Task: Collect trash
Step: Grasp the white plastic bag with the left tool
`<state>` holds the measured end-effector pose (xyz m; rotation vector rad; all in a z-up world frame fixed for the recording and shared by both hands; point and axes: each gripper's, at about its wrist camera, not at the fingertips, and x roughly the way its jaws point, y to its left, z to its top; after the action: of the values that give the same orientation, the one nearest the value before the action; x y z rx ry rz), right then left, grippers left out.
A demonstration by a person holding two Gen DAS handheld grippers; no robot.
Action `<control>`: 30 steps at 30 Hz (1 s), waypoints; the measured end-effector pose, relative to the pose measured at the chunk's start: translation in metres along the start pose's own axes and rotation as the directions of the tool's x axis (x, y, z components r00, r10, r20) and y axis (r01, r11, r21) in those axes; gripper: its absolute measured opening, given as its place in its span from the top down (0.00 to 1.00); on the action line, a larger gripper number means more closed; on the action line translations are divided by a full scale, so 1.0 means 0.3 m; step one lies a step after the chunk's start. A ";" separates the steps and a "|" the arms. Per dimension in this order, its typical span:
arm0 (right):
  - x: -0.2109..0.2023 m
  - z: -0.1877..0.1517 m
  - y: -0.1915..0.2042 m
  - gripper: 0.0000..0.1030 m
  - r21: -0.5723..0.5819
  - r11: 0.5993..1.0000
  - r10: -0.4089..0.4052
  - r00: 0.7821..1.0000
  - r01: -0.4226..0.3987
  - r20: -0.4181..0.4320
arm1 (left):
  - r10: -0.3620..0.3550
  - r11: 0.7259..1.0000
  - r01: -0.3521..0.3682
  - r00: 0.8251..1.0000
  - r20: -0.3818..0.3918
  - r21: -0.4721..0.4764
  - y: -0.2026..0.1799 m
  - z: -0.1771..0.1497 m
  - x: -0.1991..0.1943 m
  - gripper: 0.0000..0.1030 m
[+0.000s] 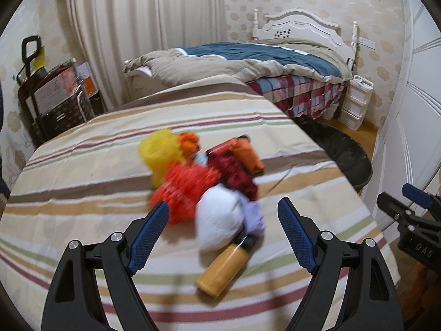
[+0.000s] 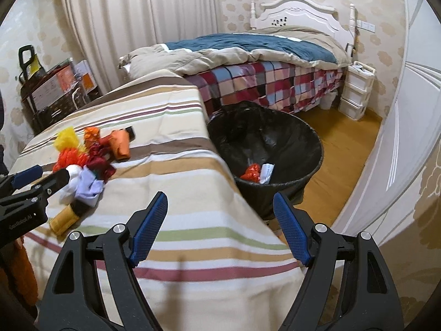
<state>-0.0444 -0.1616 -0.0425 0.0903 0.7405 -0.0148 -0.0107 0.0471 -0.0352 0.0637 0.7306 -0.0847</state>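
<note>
Both grippers, left (image 1: 223, 212) and right (image 2: 220, 205), are held open and empty above the striped cloth (image 2: 193, 198). The trash pile (image 1: 209, 182) lies on it. Beyond, red and white scraps (image 2: 256, 173) are seen in the black bin (image 2: 311, 138).

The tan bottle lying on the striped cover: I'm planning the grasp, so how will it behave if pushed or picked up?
The tan bottle lies on its side and looks cylindrical, so a nudge would probably roll it across the striped cover. It looks rigid, so the open left gripper should close on it firmly. Its smooth surface might slip.
</note>
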 end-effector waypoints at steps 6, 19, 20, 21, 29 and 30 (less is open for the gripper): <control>-0.009 -0.020 0.045 0.25 -0.023 1.000 0.019 1.000 -0.019 -0.003 | 0.019 1.000 -0.019 1.000 -0.008 -0.008 0.034 -0.049 -0.017 0.22; 0.009 -0.040 0.102 0.25 -0.060 0.998 0.030 0.999 -0.031 -0.020 | 0.027 0.999 -0.028 0.999 -0.027 -0.045 0.083 -0.080 0.024 0.22; 0.011 -0.039 0.104 0.25 -0.060 0.998 0.030 0.999 -0.031 -0.021 | 0.028 0.999 -0.029 0.999 -0.027 -0.045 0.083 -0.075 0.031 0.22; 0.012 -0.039 0.106 0.25 -0.061 0.998 0.030 0.999 -0.031 -0.021 | 0.028 0.999 -0.029 0.999 -0.026 -0.046 0.082 -0.072 0.035 0.22; 0.022 -0.037 0.114 0.25 -0.063 0.998 0.030 0.999 -0.031 -0.025 | -0.011 0.999 0.010 0.999 -0.036 -0.041 0.080 -0.049 0.082 0.35; 0.026 -0.036 0.117 0.25 -0.063 0.998 0.030 0.999 -0.031 -0.026 | -0.015 0.999 0.014 0.999 -0.035 -0.039 0.077 -0.046 0.087 0.39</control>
<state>-0.0443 -0.1256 -0.0528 0.0412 0.7638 0.0390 0.0017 0.0700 -0.0621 0.0233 0.7679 -0.0835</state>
